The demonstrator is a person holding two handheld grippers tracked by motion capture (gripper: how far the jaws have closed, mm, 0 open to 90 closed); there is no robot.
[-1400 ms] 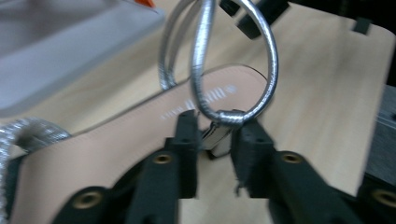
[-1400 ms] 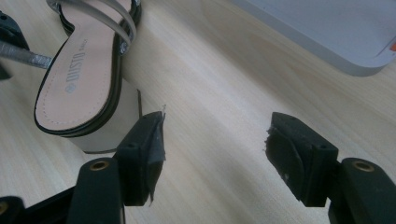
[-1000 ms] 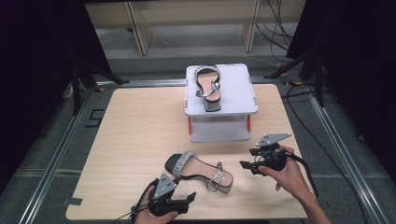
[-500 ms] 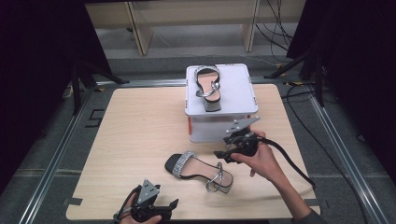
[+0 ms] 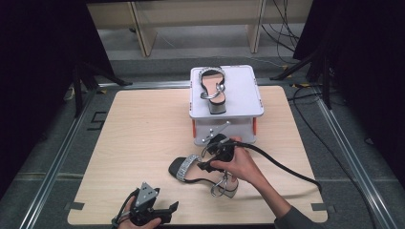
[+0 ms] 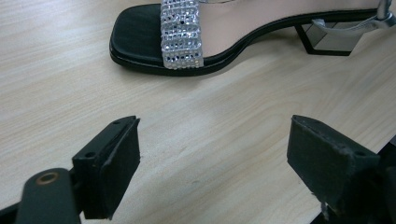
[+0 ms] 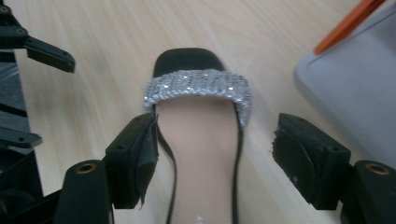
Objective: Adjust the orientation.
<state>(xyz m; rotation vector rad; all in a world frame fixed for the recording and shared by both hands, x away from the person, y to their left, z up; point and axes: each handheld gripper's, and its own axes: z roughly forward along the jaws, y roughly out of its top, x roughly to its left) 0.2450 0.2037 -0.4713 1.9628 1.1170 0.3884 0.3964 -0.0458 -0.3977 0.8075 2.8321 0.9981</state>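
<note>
On table: blk sandal (image 5: 203,174), rhinestone strap (image 5: 185,167)

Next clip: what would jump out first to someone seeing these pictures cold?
The sparkly-strapped sandal lying on the wooden table, with the right gripper poised over its insole, fingers apart and just opening. A matching sandal sits on the white stand behind. The left gripper waits open at the near edge.

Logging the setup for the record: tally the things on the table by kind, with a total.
Black block-heeled sandals with a rhinestone strap: 2 (one on the table, one on the stand)
Grey flat-topped plastic stand: 1
Hand-held black two-jaw grippers: 2 (left, right)
Total: 5
</note>
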